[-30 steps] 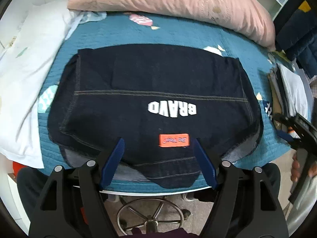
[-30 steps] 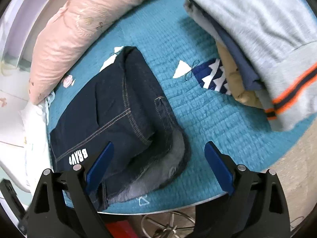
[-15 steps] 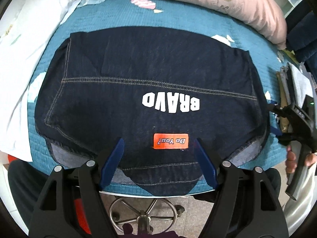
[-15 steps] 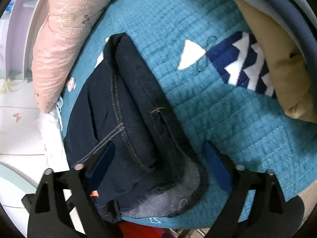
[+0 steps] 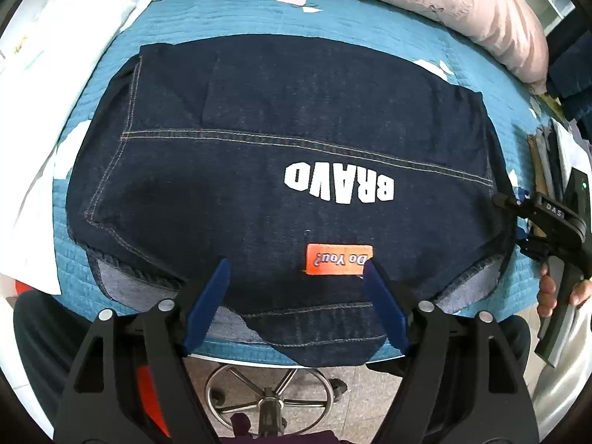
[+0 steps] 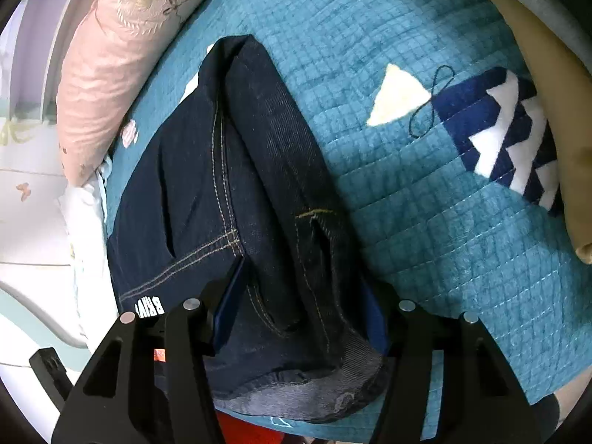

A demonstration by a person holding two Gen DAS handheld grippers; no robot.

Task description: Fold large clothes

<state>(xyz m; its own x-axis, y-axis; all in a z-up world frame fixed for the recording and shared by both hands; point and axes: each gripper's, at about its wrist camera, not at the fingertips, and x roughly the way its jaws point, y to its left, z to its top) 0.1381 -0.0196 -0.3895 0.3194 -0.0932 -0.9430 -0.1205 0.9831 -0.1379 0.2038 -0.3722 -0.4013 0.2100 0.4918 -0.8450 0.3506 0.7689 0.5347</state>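
Jacket [image 5: 281,170] flat at bed [image 5: 333,37] near edge; right gripper [image 6: 299,296] jaws just closing, straddling side fold for lift, pad contact unclear; left gripper [image 5: 296,296] apart over hem, ready.

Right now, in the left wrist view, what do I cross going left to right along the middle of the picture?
White bedding → teal quilt → dark denim garment → white BRAVO lettering → right gripper.
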